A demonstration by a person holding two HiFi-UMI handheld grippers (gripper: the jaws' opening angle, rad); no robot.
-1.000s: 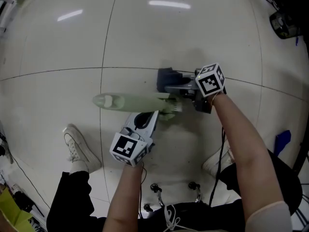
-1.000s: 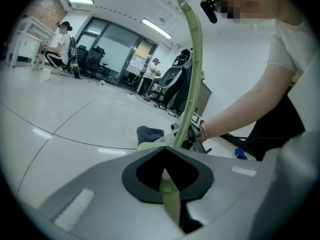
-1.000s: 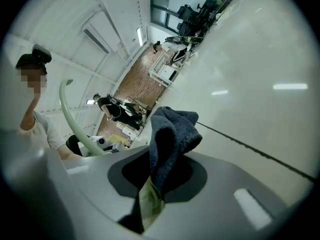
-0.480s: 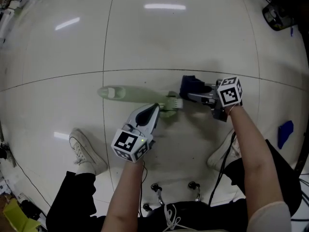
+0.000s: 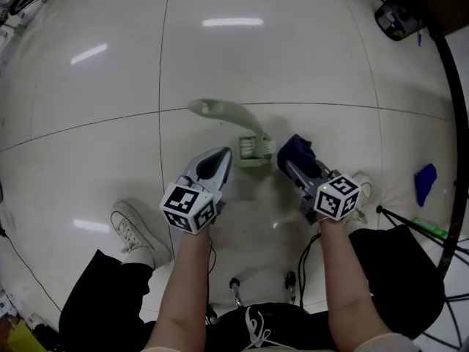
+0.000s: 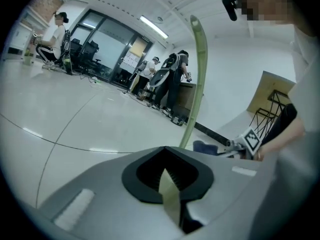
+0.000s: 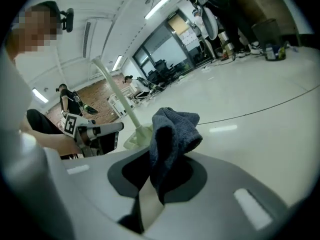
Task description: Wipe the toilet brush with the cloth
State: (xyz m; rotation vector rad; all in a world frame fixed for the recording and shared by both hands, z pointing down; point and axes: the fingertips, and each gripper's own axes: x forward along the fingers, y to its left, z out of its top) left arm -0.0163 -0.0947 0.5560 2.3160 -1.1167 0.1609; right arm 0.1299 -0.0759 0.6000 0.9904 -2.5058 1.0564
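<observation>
The pale green toilet brush (image 5: 233, 121) stands raised off the floor, bristle head (image 5: 253, 152) low and handle slanting up to the left. My left gripper (image 5: 222, 158) is shut on it just beside the head. In the left gripper view the handle (image 6: 196, 84) rises straight up past that gripper (image 6: 170, 186). My right gripper (image 5: 293, 169) is shut on a dark blue cloth (image 5: 295, 151), which hangs just right of the brush head without clearly touching it. From the right gripper (image 7: 152, 184) the bunched cloth (image 7: 172, 134) stands in front of the brush (image 7: 125, 109).
White tiled floor all round. The person's white shoes (image 5: 132, 233) (image 5: 363, 189) flank the arms, with a chrome wheeled base (image 5: 236, 286) between the legs. A blue scrap (image 5: 425, 176), a black stand leg (image 5: 410, 222) and dark gear (image 5: 396, 20) sit at the right. People and desks stand far off.
The brush lay flat with its handle pointing left; now it is tipped up in my left gripper. My right gripper has carried the cloth off the brush, rightward and nearer the person.
</observation>
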